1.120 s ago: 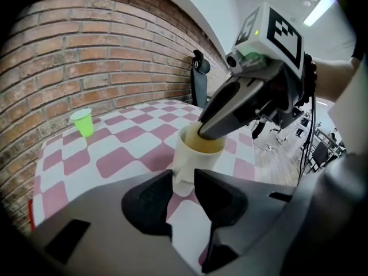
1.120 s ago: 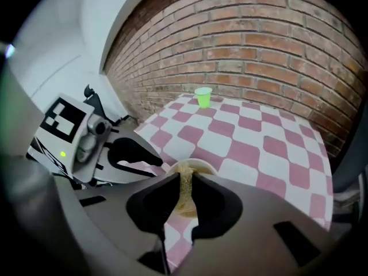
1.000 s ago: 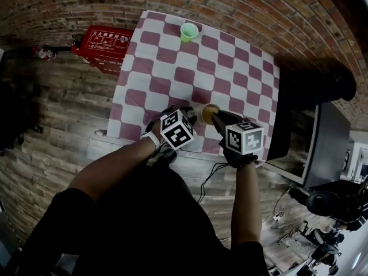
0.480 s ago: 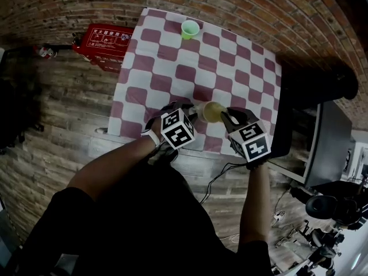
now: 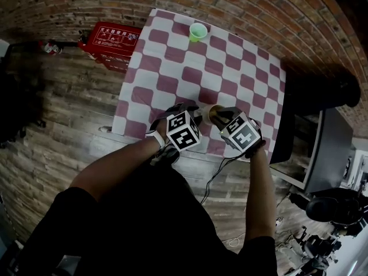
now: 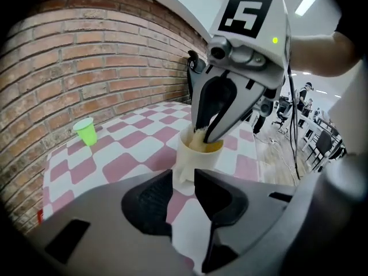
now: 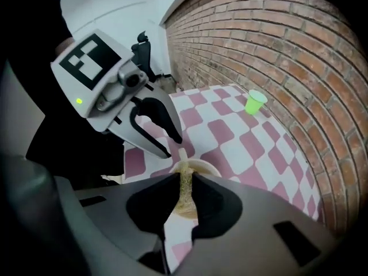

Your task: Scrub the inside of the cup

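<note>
A cream cup with a handle stands near the front edge of the red-and-white checked table. My left gripper is shut on the cup's handle, at the cup's left in the head view. From above and the right, my right gripper reaches into the cup. It is shut on a yellowish sponge, whose lower end is inside the cup. In the head view both marker cubes flank the cup, and the right gripper's jaws hide much of its mouth.
A green cup stands alone at the table's far edge, close to the brick wall. A red box lies on the wooden floor to the left. A dark desk stands close on the right.
The right gripper drew back to the right half a second ago, baring the cup's yellow inside, and has come back in over the cup. The left gripper keeps its hold.
</note>
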{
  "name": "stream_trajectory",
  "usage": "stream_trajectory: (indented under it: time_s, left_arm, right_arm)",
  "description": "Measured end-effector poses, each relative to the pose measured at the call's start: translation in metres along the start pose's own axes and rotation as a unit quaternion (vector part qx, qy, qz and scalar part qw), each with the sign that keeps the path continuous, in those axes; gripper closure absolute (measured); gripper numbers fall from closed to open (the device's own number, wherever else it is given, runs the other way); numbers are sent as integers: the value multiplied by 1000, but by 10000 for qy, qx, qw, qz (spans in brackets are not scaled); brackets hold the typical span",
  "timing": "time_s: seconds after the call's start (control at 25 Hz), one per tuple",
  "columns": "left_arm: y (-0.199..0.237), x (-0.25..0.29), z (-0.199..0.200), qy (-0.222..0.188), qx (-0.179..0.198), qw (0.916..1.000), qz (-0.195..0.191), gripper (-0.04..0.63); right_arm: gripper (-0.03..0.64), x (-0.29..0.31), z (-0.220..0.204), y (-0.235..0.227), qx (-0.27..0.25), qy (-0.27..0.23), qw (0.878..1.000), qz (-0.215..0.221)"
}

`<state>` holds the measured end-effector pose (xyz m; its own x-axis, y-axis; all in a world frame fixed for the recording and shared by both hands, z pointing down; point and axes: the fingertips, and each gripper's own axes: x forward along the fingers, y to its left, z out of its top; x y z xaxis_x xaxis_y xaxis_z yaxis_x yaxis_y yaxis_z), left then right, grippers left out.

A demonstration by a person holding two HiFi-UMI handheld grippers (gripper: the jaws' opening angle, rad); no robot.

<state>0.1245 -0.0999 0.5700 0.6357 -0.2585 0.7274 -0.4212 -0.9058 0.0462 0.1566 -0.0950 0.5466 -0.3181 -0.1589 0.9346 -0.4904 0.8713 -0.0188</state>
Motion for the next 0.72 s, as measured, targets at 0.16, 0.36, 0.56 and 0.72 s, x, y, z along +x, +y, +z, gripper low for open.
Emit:
stream_trajectory:
  time_s: [0.16, 0.36, 0.56, 0.72]
  left_arm:
    - [3, -2, -1, -20, -26, 10000, 16, 468]
    - [2, -1, -1, -36, -55, 10000, -6, 468]
    - [-2, -4, 0, -77, -47, 10000, -32, 468]
    - [-3, -5, 3, -83, 12, 10000, -30, 468]
  right_arm:
    - [543, -54, 17, 7, -173, -346, 9988, 285]
    - [543, -114, 35, 9, -108, -967, 9950, 205]
    - [543, -71, 29, -8, 115, -608, 9968, -513]
    - [542, -11, 5, -5, 598, -42, 9960, -664]
